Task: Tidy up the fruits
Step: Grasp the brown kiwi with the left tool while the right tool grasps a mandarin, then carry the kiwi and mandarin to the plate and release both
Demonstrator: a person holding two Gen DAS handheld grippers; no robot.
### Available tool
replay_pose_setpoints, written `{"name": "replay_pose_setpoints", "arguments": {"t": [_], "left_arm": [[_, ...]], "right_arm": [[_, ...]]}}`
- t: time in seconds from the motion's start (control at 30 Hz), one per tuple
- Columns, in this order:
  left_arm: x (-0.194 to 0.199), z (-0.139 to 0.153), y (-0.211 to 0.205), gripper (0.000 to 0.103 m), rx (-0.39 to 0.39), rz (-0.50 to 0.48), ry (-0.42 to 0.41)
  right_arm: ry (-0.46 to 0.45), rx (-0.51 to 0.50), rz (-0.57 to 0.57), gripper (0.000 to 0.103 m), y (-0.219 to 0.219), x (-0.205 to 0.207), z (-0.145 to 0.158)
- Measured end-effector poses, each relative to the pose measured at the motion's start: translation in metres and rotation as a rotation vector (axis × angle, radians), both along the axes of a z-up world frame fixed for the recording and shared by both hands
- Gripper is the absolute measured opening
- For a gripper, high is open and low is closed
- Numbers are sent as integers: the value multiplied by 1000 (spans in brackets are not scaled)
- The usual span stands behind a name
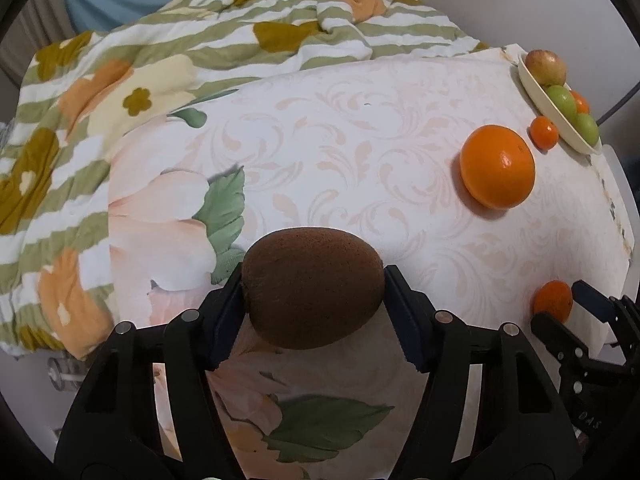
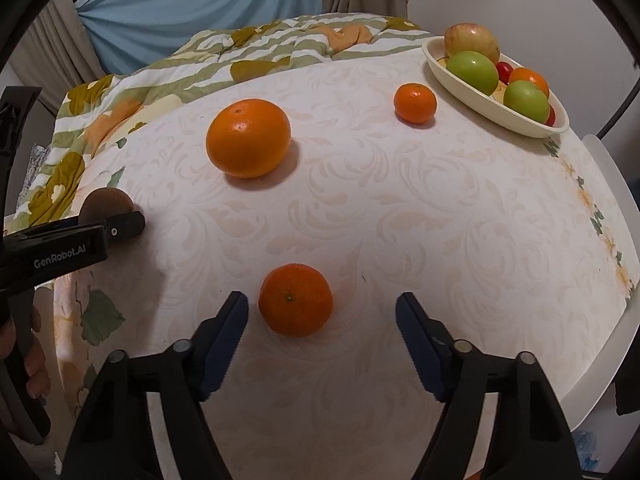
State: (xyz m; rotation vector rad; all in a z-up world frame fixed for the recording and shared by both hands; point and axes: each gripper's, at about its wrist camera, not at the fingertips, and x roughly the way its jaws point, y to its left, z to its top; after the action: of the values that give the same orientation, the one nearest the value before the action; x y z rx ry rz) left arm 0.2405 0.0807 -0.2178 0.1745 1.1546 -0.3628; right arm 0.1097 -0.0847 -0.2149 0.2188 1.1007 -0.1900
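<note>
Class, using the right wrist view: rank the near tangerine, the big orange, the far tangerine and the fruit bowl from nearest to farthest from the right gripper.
1. Near tangerine, between the right gripper fingers, toward the left one.
2. Big orange, ahead, left.
3. Far tangerine, ahead, right.
4. Fruit bowl, far right corner.

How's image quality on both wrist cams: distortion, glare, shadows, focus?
Left wrist: strong fisheye bowing with dark vignette corners; the kiwi in the left claw is close but fairly sharp; a small highlight on the large orange. Right wrist: same barrel curve; soft shadows fall right of the large orange and the near mandarin; mild glare on the green apples; no motion blur.
</note>
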Motion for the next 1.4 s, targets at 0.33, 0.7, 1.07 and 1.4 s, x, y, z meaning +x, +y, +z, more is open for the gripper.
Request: {"name": "replay_pose_setpoints", "arguments": {"t": [0.33,0.7,1.07,1.4], "left_arm": [[-2,1,7,72,-15,-4,14],[-8,7,15,72,-26,1,16],[-24,51,13,72,-59,-18,-31],[-30,108,-31,72,-103,-52,-110]], "right_arm": [[3,-6,32,47,6,10,-1],[-5,5,65,34,13,11,5],[-65,-6,73,34,7,5,44],[-147,16,62,33,-42,5,91]]}}
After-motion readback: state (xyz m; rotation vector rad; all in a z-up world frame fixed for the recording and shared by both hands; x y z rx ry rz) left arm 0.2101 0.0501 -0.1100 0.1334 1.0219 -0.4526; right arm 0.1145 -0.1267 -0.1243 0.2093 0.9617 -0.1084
